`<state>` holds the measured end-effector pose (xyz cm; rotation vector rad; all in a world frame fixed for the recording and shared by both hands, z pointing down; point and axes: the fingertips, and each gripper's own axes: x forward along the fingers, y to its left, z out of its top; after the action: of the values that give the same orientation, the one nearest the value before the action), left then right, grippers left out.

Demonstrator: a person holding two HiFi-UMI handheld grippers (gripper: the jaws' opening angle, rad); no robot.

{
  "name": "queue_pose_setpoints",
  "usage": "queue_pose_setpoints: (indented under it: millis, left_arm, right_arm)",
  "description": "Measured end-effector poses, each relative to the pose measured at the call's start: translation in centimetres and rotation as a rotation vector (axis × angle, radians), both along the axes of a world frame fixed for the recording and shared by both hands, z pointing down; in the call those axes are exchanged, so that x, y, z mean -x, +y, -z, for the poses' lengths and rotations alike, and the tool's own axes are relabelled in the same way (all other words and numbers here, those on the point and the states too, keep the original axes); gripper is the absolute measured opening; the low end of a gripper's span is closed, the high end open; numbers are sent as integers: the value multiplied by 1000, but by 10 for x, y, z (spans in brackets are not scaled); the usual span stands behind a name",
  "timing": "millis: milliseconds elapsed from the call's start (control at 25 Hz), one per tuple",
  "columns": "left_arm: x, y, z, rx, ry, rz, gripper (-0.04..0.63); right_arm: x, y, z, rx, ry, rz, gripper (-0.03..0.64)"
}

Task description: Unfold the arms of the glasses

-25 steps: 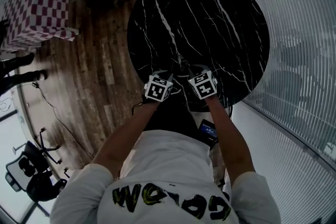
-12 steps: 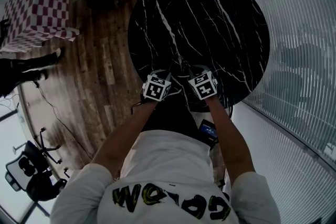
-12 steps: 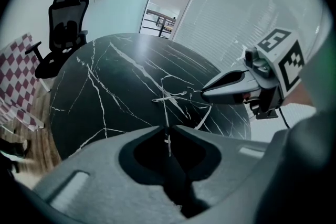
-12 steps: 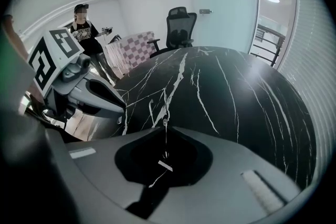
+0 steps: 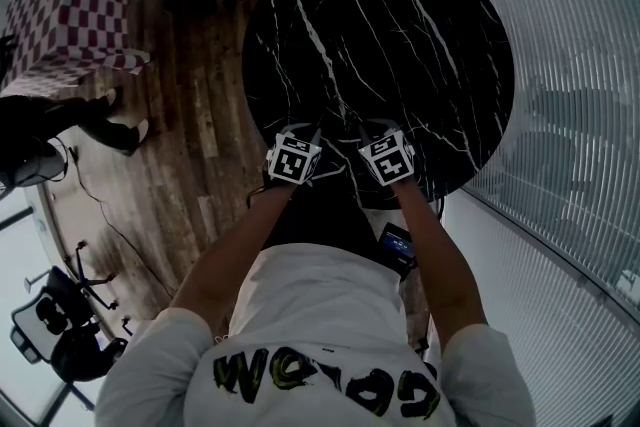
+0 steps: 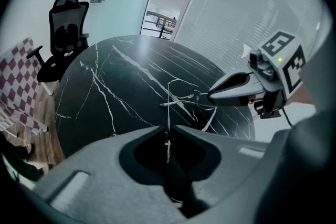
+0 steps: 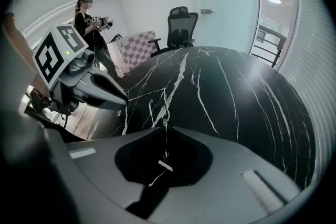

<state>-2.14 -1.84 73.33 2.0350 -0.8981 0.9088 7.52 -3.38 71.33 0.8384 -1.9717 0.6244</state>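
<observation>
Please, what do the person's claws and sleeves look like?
The left claw and right claw are grey plastic, each bearing a white cube with black square markers. The sleeves are white. The left jaws have just been closing, with the glasses wire between them.

Left gripper, jaws just now closing, pinches a thin wire arm of the glasses above the black marble table, right gripper at the frame's other end.

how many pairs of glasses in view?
1. Thin wire-frame glasses at the near edge of the black table, held between the left gripper, whose jaws have just been closing on them, and the right gripper. None elsewhere, though the dark top could hide another.
</observation>
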Motion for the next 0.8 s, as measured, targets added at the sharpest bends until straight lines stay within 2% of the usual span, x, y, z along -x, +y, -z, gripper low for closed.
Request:
queue_pose_setpoints:
  millis: [800]
  left_arm:
    - [17, -17, 0, -44, -42, -32, 37]
  right_arm:
    - [-3, 3, -1, -1, 12, 14, 8]
